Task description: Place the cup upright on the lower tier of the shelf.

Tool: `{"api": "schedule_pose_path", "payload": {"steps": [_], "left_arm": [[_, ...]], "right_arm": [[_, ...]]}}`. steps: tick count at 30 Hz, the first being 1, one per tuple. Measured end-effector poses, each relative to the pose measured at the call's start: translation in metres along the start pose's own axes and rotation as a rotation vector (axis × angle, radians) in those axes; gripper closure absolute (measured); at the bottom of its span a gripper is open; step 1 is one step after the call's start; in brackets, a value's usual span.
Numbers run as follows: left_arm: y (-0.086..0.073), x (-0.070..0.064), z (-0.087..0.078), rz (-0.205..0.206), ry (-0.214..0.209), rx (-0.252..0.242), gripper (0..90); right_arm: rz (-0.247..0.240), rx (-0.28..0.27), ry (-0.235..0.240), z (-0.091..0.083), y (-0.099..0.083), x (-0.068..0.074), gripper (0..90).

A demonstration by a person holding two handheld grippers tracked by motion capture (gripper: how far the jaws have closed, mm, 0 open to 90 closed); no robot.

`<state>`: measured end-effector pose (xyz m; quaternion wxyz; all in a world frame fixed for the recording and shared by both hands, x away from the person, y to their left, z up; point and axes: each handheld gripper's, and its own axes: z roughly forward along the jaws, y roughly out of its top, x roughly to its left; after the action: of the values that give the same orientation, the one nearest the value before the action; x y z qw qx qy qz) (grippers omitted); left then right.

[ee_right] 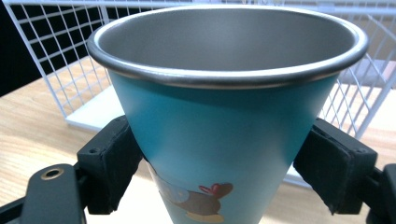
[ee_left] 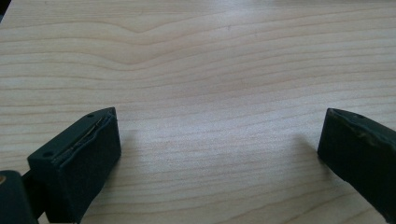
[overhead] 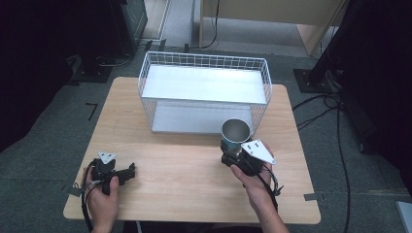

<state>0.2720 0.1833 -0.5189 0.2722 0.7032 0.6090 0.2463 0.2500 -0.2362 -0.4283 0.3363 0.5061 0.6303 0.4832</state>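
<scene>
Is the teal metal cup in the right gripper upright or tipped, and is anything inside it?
Upright and empty as far as visible: the teal metal cup has its rim up, showing bare steel walls; its bottom is hidden. The right gripper clamps its sides.

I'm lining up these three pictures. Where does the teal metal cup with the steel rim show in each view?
High view: the teal metal cup with the steel rim is right of centre, held upright by the right gripper, just in front of the white wire basket shelf.
Left gripper view: wooden tabletop between open fingers.
Right gripper view: cup centred, clamped between both fingers.
Shared landmark: the wire basket.
</scene>
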Motion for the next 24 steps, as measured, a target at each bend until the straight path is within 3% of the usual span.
{"api": "schedule_pose_path", "payload": {"steps": [24], "left_arm": [[0.000,-0.001,0.001,-0.002,-0.005,-0.005,0.0]], "right_arm": [[-0.032,-0.096,0.006,0.007,0.060,0.009,18.4]]}}
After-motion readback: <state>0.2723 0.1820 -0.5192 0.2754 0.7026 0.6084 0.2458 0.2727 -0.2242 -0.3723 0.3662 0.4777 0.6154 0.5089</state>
